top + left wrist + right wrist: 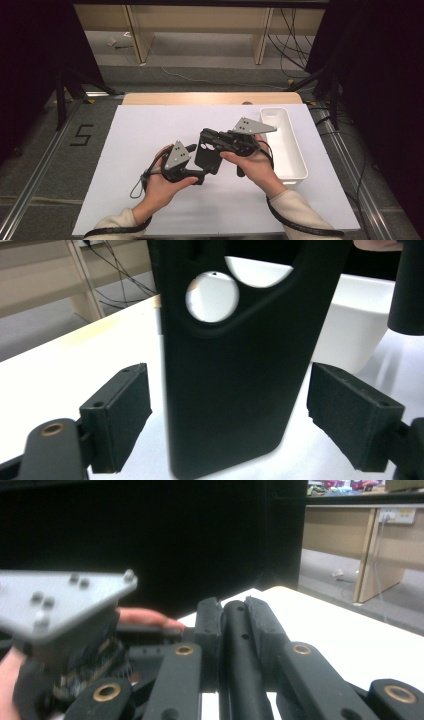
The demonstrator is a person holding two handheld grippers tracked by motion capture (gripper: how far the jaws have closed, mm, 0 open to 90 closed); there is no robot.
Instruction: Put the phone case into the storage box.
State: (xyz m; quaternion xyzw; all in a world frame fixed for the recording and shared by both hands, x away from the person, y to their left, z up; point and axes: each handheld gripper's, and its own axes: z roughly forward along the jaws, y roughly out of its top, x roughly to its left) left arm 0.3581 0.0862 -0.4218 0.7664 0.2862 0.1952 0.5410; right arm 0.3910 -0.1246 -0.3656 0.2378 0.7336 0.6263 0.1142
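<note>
A black phone case (207, 156) with round camera cut-outs is held upright above the white board. My right gripper (210, 140) is shut on its top edge; in the right gripper view the two jaws of this gripper (235, 617) pinch the case's thin black rim (239, 665). From the left, my left gripper (199, 174) comes up to the case's lower end. The left gripper view has the case (230, 365) standing between the two pads (117, 415), with a gap on each side. That left gripper (235, 420) is open.
A white rectangular bin (285, 145) lies at the right of the white board (145, 135), and it sits behind the case (350, 325) in the left gripper view. The left gripper's grey plate (60, 600) is close beside the right gripper. Cables and wooden desk legs lie beyond the table.
</note>
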